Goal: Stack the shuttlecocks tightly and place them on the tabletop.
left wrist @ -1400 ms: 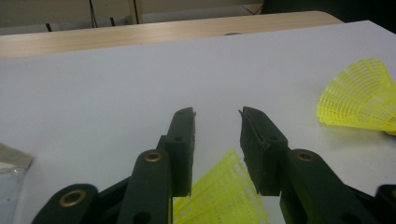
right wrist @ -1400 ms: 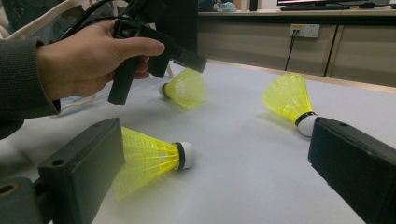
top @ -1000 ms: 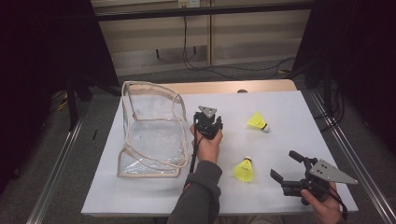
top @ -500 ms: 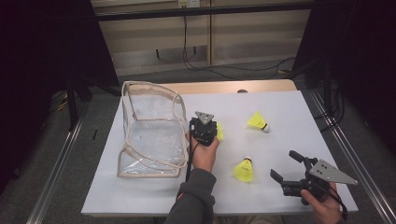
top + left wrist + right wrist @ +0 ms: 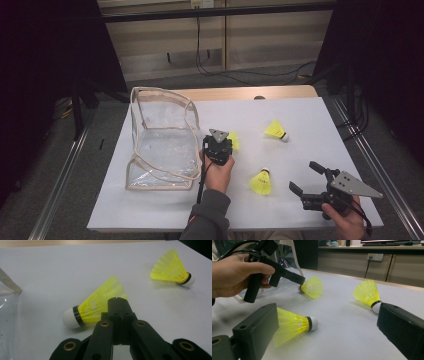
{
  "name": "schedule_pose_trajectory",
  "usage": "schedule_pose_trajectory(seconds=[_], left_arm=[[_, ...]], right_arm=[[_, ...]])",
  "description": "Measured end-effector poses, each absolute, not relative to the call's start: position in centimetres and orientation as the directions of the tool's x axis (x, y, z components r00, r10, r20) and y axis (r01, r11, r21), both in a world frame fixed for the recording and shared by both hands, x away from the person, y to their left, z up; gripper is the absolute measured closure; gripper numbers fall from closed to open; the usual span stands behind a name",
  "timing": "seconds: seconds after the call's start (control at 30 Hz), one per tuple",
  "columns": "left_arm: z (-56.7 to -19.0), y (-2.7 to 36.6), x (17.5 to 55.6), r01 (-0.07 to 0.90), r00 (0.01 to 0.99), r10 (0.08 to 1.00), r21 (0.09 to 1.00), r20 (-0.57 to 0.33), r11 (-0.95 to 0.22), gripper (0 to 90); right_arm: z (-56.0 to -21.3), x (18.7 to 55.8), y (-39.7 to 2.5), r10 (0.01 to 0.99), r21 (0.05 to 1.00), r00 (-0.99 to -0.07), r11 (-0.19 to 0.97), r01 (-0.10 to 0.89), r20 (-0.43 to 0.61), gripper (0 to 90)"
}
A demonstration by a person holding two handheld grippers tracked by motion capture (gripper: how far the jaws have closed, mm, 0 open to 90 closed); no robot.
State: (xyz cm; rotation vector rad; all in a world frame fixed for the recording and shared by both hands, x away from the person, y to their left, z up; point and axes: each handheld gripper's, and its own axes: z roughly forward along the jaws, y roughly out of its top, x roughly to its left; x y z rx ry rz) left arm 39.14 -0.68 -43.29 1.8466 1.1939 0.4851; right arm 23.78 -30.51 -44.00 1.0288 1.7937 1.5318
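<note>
The left claw (image 5: pixel 117 301), jaws pressed together, sits just above a yellow shuttlecock (image 5: pixel 96 305) lying on the white table (image 5: pixel 310 120); whether it touches is unclear. The right gripper view shows its tip at the shuttlecock's cork end (hidden from above). The right claw (image 5: pixel 306 177) hangs wide apart near the front edge, beside a second shuttlecock (image 5: pixel 261 182). A clear bag (image 5: pixel 160 140) stands left.
</note>
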Motion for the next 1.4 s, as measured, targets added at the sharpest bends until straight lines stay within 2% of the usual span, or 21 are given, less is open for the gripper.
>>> schedule_pose_trajectory(seconds=[1.4], left_arm=[[-44.07,-0.89,39.63,0.545,0.448,0.884,0.825,-0.134,-0.151,88.4]], right_arm=[[-44.03,23.78,-30.65,0.835,0.979,-0.547,0.057,0.195,0.060,3.2]])
